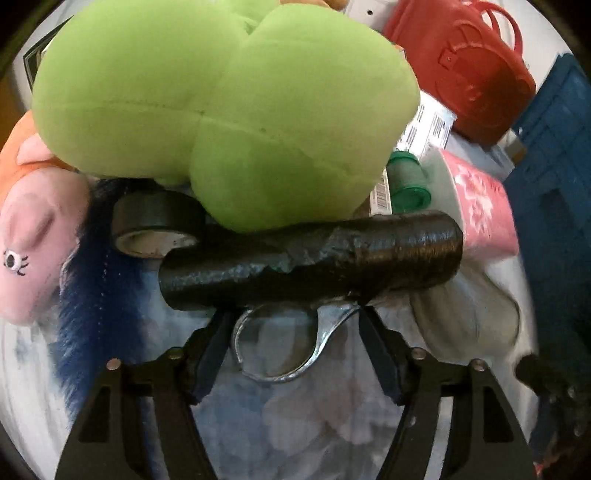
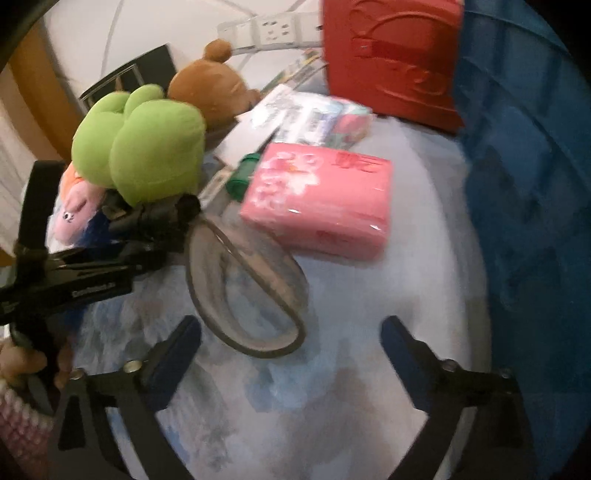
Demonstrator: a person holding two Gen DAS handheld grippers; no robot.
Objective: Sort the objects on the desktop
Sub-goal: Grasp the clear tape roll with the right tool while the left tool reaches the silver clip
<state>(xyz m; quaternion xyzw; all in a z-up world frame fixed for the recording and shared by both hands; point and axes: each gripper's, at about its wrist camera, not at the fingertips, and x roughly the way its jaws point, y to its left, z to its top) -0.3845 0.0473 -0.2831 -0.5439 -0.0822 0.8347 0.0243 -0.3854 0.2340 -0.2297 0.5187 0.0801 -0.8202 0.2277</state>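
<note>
Lying crosswise before the left tongs (image 1: 291, 317), black handle (image 1: 310, 262), fingers apart, right tongs (image 2: 291, 332) apart too.

Pale blue-white mottled tablecloth (image 2: 332, 387) underfoot of everything; white wall (image 2: 147, 29) far behind, power strip (image 2: 275, 29) along it, orange-brown wooden panel (image 2: 33, 92) far left.

I worked in a home room, at a table with a pale blue patterned cloth (image 2: 332, 387). Soft toys lay there, a green plush (image 2: 147, 147) and a brown bear (image 2: 214, 88), beside a red handbag (image 2: 391, 62) and a white power strip (image 2: 273, 29).
</note>
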